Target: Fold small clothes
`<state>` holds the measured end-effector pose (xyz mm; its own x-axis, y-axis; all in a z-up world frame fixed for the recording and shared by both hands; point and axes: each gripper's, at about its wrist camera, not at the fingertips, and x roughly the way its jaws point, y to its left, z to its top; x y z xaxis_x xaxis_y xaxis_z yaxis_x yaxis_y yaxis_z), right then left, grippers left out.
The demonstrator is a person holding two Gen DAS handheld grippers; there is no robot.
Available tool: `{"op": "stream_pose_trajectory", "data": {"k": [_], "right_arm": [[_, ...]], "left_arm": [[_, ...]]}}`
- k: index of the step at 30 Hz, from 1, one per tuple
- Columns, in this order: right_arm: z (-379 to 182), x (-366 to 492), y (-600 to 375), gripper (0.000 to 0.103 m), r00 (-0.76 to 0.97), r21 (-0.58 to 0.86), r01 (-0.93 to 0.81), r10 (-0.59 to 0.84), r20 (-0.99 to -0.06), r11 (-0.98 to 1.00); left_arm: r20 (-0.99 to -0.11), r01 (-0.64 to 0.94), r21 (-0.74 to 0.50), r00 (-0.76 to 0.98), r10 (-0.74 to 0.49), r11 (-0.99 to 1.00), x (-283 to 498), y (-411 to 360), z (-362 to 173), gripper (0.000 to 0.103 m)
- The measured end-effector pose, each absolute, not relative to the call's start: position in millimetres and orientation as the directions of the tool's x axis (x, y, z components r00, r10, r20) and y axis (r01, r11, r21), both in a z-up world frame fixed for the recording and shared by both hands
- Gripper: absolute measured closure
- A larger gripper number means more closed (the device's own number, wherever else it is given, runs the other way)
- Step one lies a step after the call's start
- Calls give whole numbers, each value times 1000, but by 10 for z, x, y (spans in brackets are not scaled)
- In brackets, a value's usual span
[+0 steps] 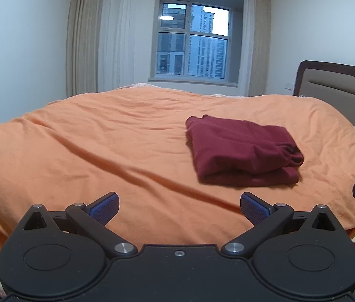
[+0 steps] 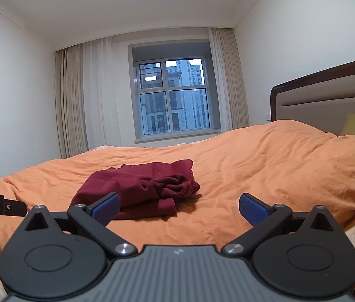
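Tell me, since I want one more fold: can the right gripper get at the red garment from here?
Probably yes. The right gripper is open and empty, and the red garment lies just ahead of it on the orange blanket with nothing between.

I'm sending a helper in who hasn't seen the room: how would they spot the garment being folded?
Find the bed under the window, covered by an orange duvet. On the headboard half lies a dark red garment, folded into a thick rectangle. It is the only clothing and the only dark thing on the duvet.
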<state>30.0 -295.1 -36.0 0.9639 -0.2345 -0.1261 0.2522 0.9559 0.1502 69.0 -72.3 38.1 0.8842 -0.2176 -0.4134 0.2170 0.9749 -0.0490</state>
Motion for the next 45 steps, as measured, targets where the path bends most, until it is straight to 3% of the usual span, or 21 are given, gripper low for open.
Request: {"op": "stream_pose_trajectory", "data": {"k": [9,45], "right_arm": [[-623,261,-2800,0,960,114,265,-250,-129,957],[-731,281,-2885,0,956,132,265,-242,-167,955]], "left_arm": [[-384,154,-9,912,-145,988,547,-634,136,1],[-423,170,2,893,-153,985,574,-705,-7,1]]}}
